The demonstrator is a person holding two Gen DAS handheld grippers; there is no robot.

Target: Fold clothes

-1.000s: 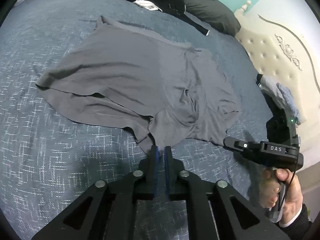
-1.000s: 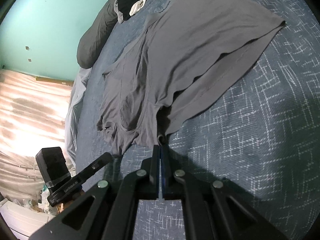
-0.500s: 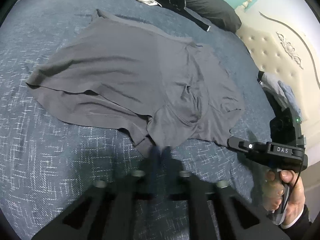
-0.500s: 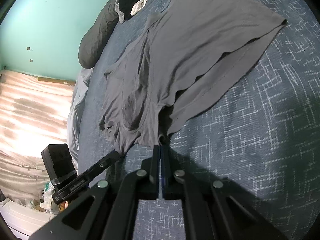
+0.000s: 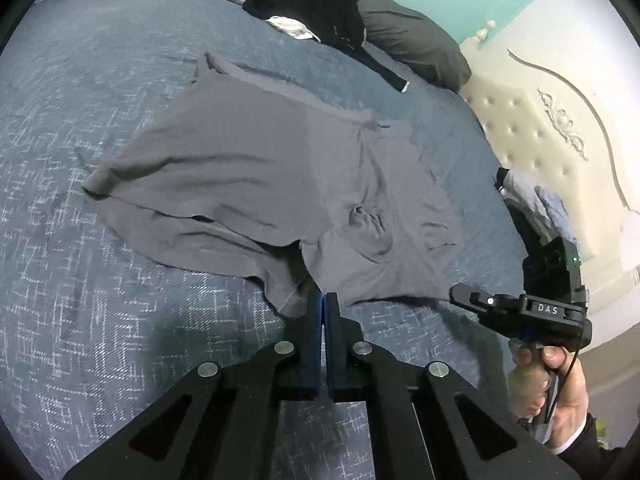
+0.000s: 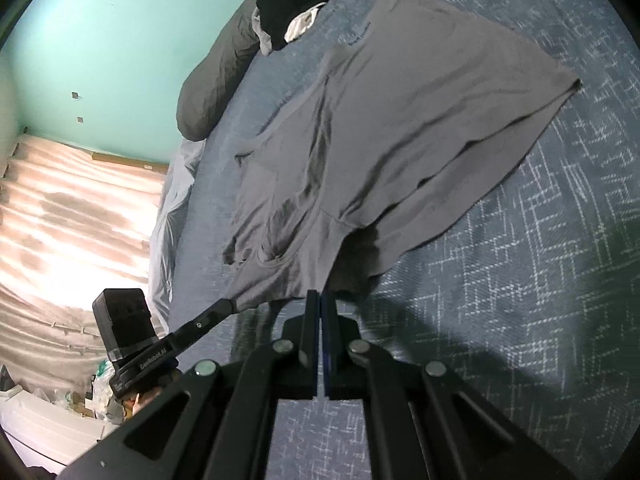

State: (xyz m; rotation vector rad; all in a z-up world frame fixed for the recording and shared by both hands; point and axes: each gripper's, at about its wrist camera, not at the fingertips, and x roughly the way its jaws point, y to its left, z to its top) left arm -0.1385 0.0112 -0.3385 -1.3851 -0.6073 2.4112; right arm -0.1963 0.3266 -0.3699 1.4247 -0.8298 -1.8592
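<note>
Most of both views is filled by a bed covered with a blue-grey patterned bedspread, its edges cut off by the round fisheye border. A large grey garment is spread across the middle of the bedspread, wrinkled and partly doubled over itself; what kind of garment it is cannot be made out with certainty, and its underside is hidden. Its near hem is lifted at two points. A dark grey pillow is seen at the far end, partly covered by a heap of black clothing with a white piece tucked beneath it; individual items in that heap cannot be told apart. A cream tufted headboard is cut off at the right edge. The left gripper is seen with jaws pressed together, pinching the near hem of the garment. The right gripper is likewise closed, with the hem nipped at its tips; in the left wrist view its tip is seen meeting the cloth edge. The right hand on its handle is partly hidden by a dark sleeve.
</note>
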